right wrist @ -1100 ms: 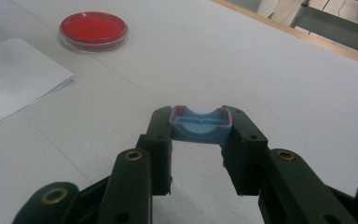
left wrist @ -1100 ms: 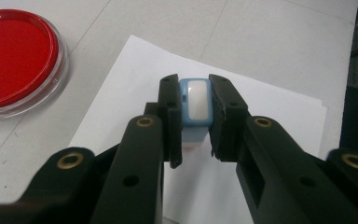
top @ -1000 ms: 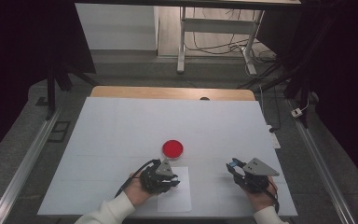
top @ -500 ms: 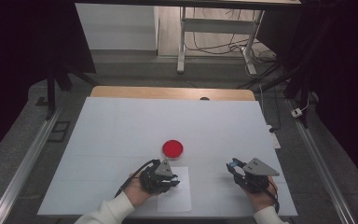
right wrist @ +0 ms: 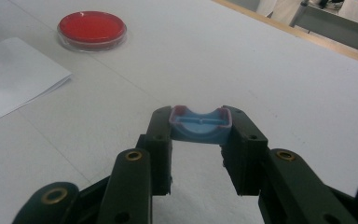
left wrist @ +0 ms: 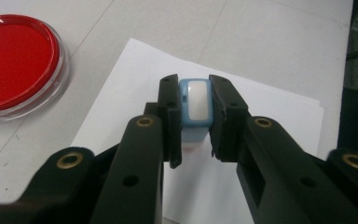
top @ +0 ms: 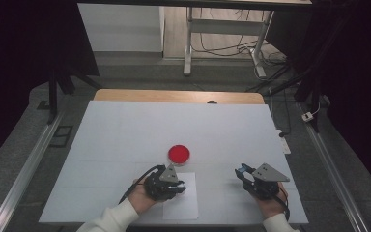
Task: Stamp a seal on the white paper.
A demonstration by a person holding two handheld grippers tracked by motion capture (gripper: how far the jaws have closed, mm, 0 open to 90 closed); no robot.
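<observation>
A small blue stamp (left wrist: 196, 105) with a white top panel stands upright between the jaws of my left gripper (left wrist: 196, 91), which is shut on it over a white sheet of paper (left wrist: 270, 121). In the high view the left gripper (top: 178, 187) sits at the sheet's (top: 181, 205) left edge. My right gripper (right wrist: 199, 116) is shut on a blue cap (right wrist: 200, 127) with its hollow side up, just above the bare table. In the high view the right gripper (top: 242, 171) is off to the right of the paper. A round clear dish of red ink (top: 179, 153) lies beyond the paper.
The white table top (top: 125, 135) stretches wide beyond the red dish (left wrist: 14, 60), with a wooden strip (top: 174, 95) along its far edge. Metal rails (top: 29, 164) run along both sides. The paper (right wrist: 14, 70) and dish (right wrist: 92, 28) lie to the left in the right gripper view.
</observation>
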